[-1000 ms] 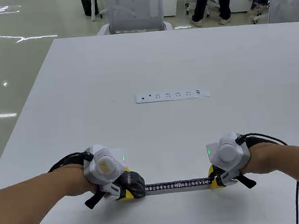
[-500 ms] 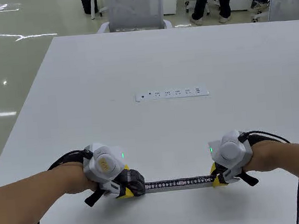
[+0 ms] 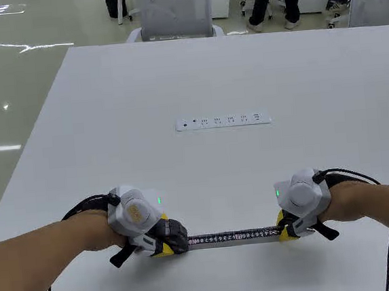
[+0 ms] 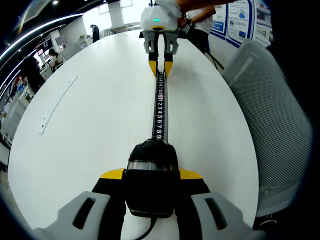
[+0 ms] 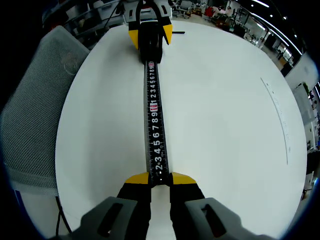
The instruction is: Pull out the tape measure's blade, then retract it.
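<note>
On the white desk (image 3: 195,77), close to its near edge and well apart from the power strip (image 3: 224,122), you hold the tape measure stretched between your two hands. Your left gripper (image 4: 152,174) is clamped on the black case (image 4: 151,152), one yellow-tipped jaw pressed against each flank. Your right gripper (image 5: 159,178) is pinched down on the blade (image 5: 152,110) at its lowest numbers, and the blade's end is hidden between the jaws. The blade runs straight and face-up from one gripper to the other, low over the desk; whether it touches the surface cannot be told. The pull-out looks done or nearly so, which leaves the return, and that is where the trouble lies. Open your right gripper all at once and the spring would likely whip the blade home, slamming its end into the case mouth and jolting the case in your left grip. The case is rounded and held only by its sides, so such a kick could roll it or knock it loose. The pinch on the blade is narrow and the steel is slick: any slackening there may let it slide out early. Let your hands drift out of line and the thin blade could twist or buckle. Walk your right hand back toward the case instead.
</note>
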`<action>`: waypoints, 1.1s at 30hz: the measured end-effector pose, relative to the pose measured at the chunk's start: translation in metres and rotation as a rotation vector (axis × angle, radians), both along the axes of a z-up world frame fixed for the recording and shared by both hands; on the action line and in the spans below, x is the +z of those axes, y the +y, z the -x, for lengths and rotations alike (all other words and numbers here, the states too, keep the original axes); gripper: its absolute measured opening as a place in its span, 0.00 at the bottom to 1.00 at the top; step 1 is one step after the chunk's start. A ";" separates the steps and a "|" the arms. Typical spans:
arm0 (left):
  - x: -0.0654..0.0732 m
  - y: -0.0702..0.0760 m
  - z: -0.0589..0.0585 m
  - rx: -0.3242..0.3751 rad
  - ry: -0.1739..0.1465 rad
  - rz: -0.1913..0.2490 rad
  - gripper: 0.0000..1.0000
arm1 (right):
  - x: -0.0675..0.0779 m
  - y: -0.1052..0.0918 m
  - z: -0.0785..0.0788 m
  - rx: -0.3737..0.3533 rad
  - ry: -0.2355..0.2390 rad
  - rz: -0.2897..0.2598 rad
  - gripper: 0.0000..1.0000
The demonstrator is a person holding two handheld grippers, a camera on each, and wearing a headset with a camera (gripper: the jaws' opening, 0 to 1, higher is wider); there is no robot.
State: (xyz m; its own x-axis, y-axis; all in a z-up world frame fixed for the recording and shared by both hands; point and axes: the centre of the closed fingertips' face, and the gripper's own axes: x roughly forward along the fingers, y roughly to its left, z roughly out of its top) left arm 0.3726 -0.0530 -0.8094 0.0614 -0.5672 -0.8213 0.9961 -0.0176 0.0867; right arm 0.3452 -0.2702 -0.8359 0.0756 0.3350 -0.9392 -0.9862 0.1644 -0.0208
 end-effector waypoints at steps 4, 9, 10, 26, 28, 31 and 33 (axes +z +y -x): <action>0.000 0.000 -0.001 0.001 0.001 0.000 0.33 | 0.001 -0.002 0.000 -0.005 0.001 0.000 0.13; -0.001 0.000 -0.001 0.001 0.001 0.000 0.33 | 0.000 -0.004 -0.001 -0.008 0.001 0.002 0.13; -0.001 0.000 -0.001 0.001 0.001 0.000 0.33 | 0.000 -0.004 0.000 -0.009 0.002 0.002 0.13; -0.001 0.001 -0.002 0.002 0.001 0.001 0.33 | 0.000 -0.011 0.001 -0.022 0.004 0.001 0.13; -0.001 0.001 -0.002 0.003 0.001 0.002 0.33 | -0.001 -0.012 0.001 -0.025 0.004 0.000 0.13; -0.001 0.001 -0.002 0.003 0.001 0.002 0.33 | 0.000 -0.013 0.001 -0.026 0.002 -0.002 0.13; -0.001 0.001 -0.002 0.003 0.001 0.001 0.33 | -0.001 -0.014 0.001 -0.020 0.001 -0.001 0.13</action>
